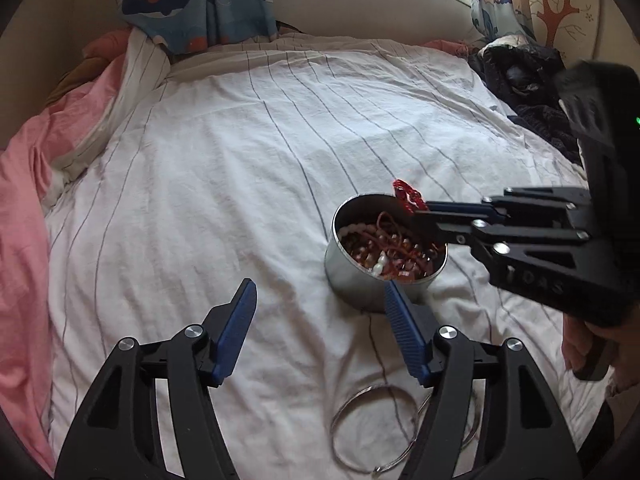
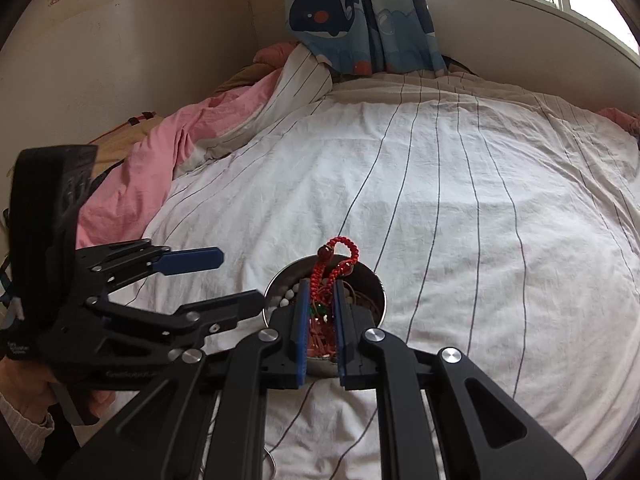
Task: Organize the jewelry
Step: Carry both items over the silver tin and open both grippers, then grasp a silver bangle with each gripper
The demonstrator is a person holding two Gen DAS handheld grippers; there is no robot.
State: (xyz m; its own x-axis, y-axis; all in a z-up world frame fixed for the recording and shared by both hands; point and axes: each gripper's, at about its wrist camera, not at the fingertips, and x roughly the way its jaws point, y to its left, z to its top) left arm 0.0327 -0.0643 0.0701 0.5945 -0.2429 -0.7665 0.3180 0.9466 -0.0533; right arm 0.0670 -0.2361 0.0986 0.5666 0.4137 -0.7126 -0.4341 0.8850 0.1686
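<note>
A round metal tin (image 1: 352,276) full of beaded bracelets and red cords stands on the striped white bedsheet; it also shows in the right wrist view (image 2: 378,286). My right gripper (image 2: 322,284) is shut on a red braided bracelet (image 2: 340,260) and holds it over the tin; in the left wrist view the bracelet (image 1: 406,196) sticks out past that gripper (image 1: 416,212) above the tin's far rim. My left gripper (image 1: 320,284) is open and empty, just left of and in front of the tin. Thin silver bangles (image 1: 360,428) lie on the sheet under the left gripper.
The striped white sheet (image 1: 240,160) covers the bed. A pink blanket (image 1: 24,208) is bunched along the left side. Dark clothes (image 1: 524,80) lie at the far right. A whale-print curtain (image 2: 360,20) hangs at the bed's head below the window.
</note>
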